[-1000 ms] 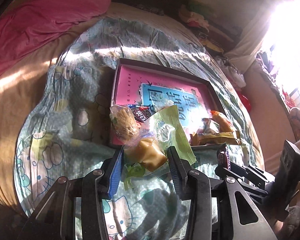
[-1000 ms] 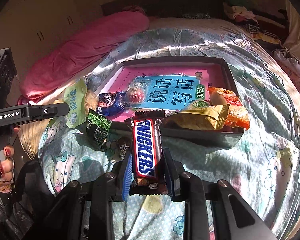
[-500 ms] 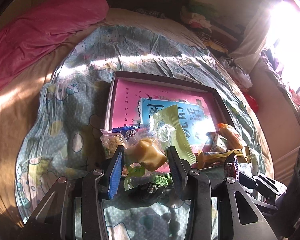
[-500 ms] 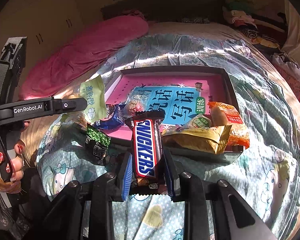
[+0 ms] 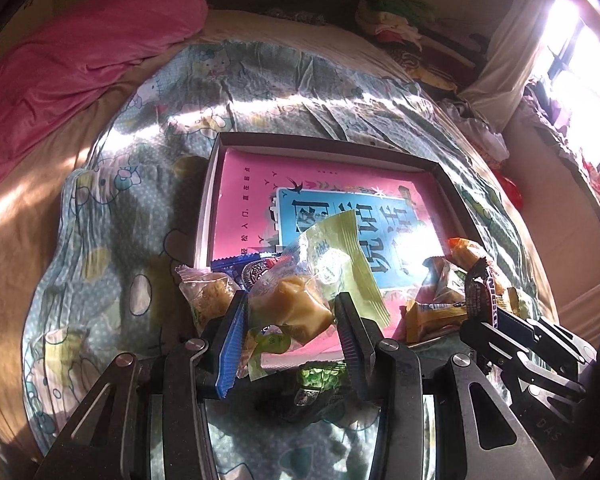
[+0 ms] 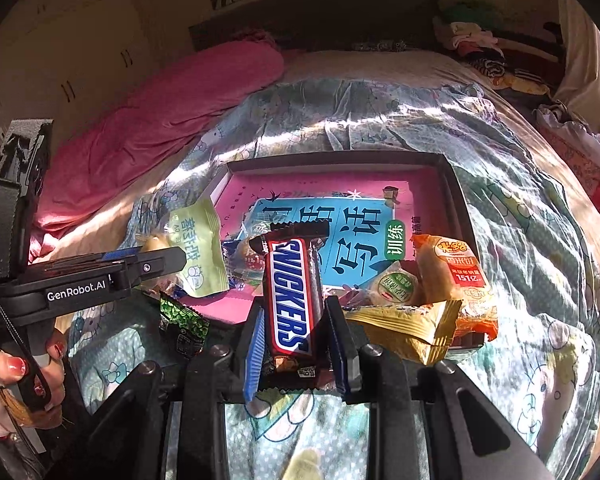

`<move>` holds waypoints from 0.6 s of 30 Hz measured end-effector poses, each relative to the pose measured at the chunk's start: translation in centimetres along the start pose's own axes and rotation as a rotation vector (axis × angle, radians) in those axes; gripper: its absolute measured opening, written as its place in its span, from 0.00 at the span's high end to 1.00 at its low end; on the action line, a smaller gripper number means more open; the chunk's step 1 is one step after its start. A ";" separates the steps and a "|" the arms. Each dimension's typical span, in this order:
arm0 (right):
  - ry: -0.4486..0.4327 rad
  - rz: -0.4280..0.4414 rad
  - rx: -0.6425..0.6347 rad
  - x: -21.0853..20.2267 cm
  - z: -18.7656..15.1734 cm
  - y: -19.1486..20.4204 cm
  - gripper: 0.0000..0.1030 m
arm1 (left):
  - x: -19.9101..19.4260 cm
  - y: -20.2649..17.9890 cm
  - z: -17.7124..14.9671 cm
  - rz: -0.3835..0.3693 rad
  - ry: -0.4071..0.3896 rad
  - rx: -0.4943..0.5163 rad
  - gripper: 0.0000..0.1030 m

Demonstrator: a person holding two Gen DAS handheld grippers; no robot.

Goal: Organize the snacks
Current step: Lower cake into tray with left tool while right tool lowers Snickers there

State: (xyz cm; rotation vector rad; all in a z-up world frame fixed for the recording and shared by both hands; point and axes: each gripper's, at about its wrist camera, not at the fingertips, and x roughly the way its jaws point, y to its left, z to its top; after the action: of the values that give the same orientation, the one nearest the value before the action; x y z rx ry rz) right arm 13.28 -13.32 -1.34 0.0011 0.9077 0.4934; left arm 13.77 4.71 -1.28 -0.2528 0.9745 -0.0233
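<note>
We hold a Snickers bar (image 6: pixel 294 300) clamped between the right gripper (image 6: pixel 296 344) fingers, and a pale green pastry packet (image 5: pixel 300 300) between the left gripper (image 5: pixel 290 332) fingers.

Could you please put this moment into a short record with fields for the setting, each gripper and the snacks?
setting: bed with cartoon-print sheet, pink bedding behind
container: shallow box lined with a pink and blue book
left gripper: shut on pale green snack packet
right gripper: shut on Snickers bar, held lengthwise
in box, near right corner: orange packet, yellow packet
on sheet, outside box: dark green packet
</note>
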 end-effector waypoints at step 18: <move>0.034 0.013 0.016 3.0 1.2 0.2 0.72 | 0.5 -0.2 0.3 0.002 0.008 0.013 0.56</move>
State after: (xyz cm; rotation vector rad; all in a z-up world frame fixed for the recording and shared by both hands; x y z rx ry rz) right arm 15.66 -11.71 -2.77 0.0136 0.9460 0.4994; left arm 14.35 4.48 -1.45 -0.2397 0.9825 -0.0286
